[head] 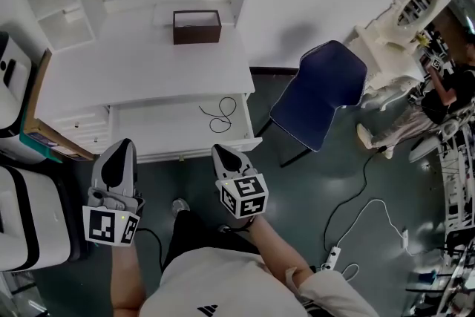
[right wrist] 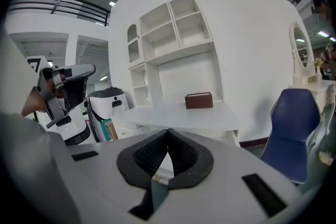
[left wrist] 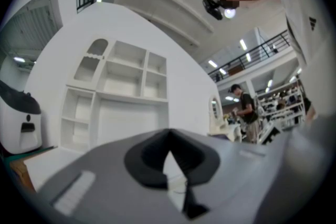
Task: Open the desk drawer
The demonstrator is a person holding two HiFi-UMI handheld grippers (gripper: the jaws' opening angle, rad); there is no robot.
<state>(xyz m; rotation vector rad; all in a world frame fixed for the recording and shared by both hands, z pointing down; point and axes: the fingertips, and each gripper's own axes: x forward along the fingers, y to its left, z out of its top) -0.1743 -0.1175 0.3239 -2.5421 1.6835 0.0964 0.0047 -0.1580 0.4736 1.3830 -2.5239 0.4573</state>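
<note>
The white desk has its wide drawer pulled out toward me, and a thin black wire loop lies inside it. My left gripper hangs just in front of the drawer's left end, jaws shut and empty. My right gripper floats at the drawer's right front corner, also shut on nothing. In the left gripper view the left gripper has its tips together before the white shelf unit. In the right gripper view the right gripper has its pads meeting below the desk top.
A brown box stands at the back of the desk, under a shelf unit. A blue chair stands to the right. White machines crowd the left. A power strip and cable lie on the floor.
</note>
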